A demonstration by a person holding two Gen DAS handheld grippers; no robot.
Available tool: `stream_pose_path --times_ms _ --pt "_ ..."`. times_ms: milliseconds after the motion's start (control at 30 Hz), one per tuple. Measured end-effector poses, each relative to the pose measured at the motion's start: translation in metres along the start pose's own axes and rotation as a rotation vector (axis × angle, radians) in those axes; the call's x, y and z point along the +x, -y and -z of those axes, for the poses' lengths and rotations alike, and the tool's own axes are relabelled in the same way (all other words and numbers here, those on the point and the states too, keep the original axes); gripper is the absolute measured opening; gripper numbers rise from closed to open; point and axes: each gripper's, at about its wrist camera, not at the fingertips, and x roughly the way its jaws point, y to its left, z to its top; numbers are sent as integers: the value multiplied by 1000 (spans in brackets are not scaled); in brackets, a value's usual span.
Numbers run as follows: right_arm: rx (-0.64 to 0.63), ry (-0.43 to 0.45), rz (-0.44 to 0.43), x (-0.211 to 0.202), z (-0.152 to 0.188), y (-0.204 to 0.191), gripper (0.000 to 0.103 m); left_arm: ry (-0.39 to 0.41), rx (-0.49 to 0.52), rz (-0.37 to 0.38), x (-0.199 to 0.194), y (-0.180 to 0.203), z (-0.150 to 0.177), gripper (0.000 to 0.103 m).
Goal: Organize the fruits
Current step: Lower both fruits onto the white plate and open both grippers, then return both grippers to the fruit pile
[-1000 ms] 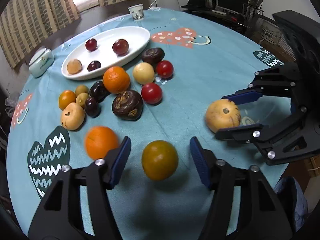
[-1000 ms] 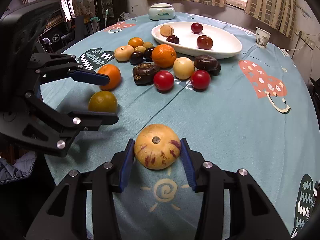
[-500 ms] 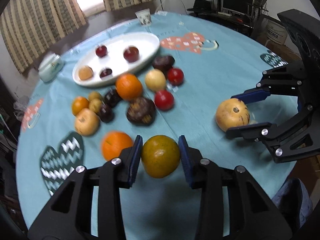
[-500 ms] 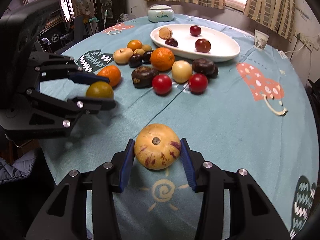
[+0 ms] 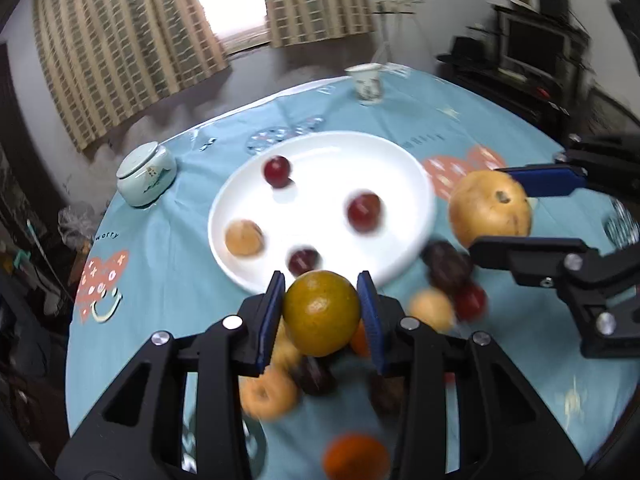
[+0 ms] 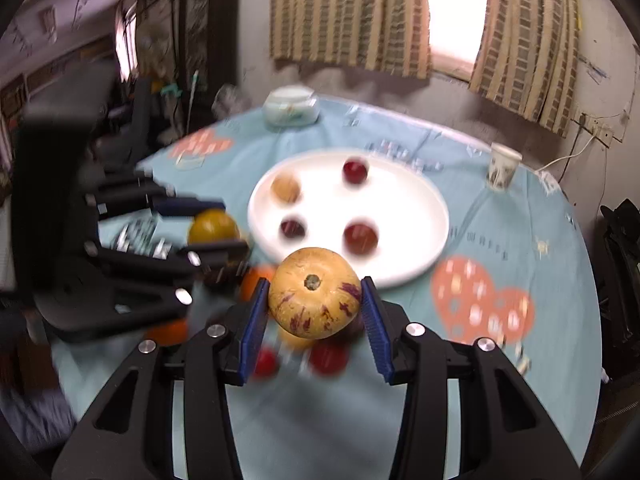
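Observation:
My left gripper (image 5: 322,314) is shut on a greenish-yellow round fruit (image 5: 322,312), held in the air above the pile of loose fruits (image 5: 432,308) on the blue tablecloth. My right gripper (image 6: 314,308) is shut on a pale yellow melon with purple streaks (image 6: 314,292), also lifted clear of the table. Each gripper shows in the other's view: the right gripper (image 5: 516,216) with its melon (image 5: 490,208) at the right, the left gripper (image 6: 218,226) with its fruit (image 6: 214,228) at the left. Just beyond both lies a white oval plate (image 5: 400,160) holding several small fruits.
A pale lidded jar (image 5: 146,174) stands left of the plate and a paper cup (image 5: 368,82) behind it. Oranges (image 5: 354,456), dark fruits and red tomatoes lie blurred under the grippers. Curtains and a window are at the back, a desk with a monitor (image 5: 536,46) at right.
The left gripper closed on the greenish-yellow fruit and lifted it. Both grippers rose and moved toward the white plate with their fruits; the pile now lies beneath them.

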Motion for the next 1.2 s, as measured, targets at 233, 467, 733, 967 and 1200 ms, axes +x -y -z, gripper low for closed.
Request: stream_pose_path --times_ms 233,467,733,967,1200 --pt "119 27 11 52 -55 43 46 -67 -151 20 54 -50 -49 38" --pt "182 -45 46 110 -76 63 46 -147 -181 16 94 -56 -53 38" --pt "246 -65 68 125 -80 69 60 -99 -162 23 87 -57 -56 66" --pt "202 -31 36 74 -59 50 60 -42 -207 23 37 -79 -28 74" --pt "65 -30 1 12 10 -1 60 -12 -114 43 -26 -73 43 78"
